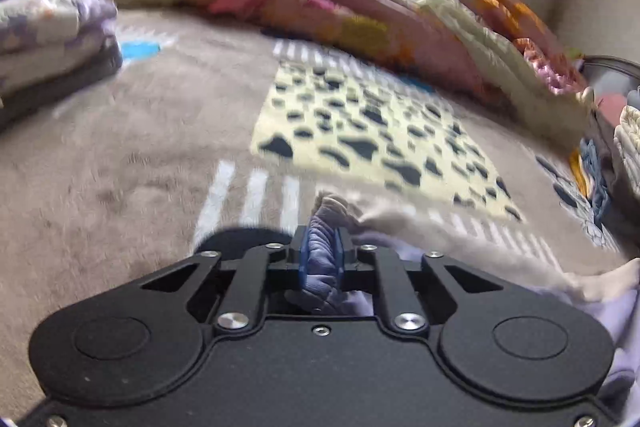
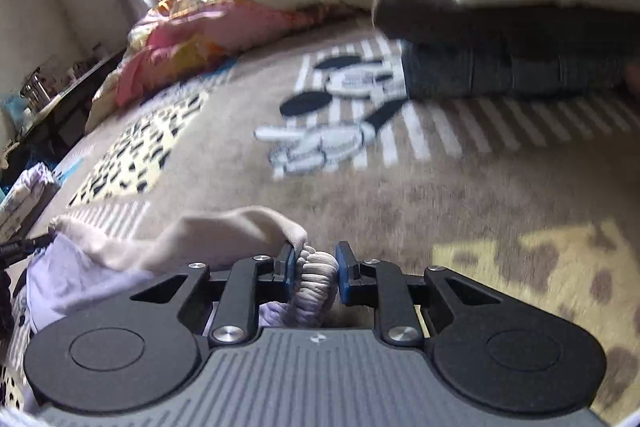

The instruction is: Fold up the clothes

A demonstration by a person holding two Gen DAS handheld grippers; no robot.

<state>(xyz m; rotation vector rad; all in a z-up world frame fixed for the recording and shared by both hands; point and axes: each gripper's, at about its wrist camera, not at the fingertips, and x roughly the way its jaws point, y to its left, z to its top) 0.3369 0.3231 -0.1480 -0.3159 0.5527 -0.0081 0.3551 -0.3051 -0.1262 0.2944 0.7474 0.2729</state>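
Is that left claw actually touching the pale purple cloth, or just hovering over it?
Touching. The left wrist view shows the left claw with both blue pads pressed against a bunched fold of the pale purple cloth, no gap either side.

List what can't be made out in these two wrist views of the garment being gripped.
- Garment, left wrist view: its type and full shape; the left gripper covers it and the bottom edge cuts it off.
- Ribbed band, right wrist view: cuff or hem, unclear; bunched inside the right gripper.
- Folded pile, right wrist view: item count; motion blur.
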